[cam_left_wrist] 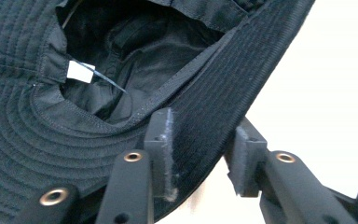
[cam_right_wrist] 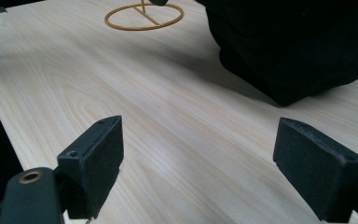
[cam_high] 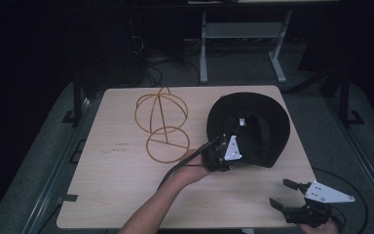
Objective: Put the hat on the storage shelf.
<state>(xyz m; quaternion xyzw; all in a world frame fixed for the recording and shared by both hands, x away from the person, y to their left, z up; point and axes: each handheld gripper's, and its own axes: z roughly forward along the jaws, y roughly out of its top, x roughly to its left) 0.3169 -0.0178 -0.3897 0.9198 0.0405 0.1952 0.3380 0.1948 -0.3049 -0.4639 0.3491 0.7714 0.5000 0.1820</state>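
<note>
A black bucket hat (cam_high: 258,122) lies with its opening up on the right half of the wooden table (cam_high: 117,180). My left gripper (cam_high: 227,140) reaches it from the left and is shut on the near brim. In the left gripper view the stitched brim (cam_left_wrist: 200,116) runs between the two pads (cam_left_wrist: 161,140), and a white label (cam_left_wrist: 79,72) shows inside the crown. My right gripper (cam_high: 278,192) hovers open near the front right corner, apart from the hat. In the right gripper view its jaws stand wide over bare wood, with the hat (cam_right_wrist: 298,42) ahead at the right.
A gold wire hat stand (cam_high: 161,122) sits at the table's back middle, left of the hat; its base ring (cam_right_wrist: 144,17) is in the right gripper view. Dark floor, desk legs and cables lie beyond the far edge.
</note>
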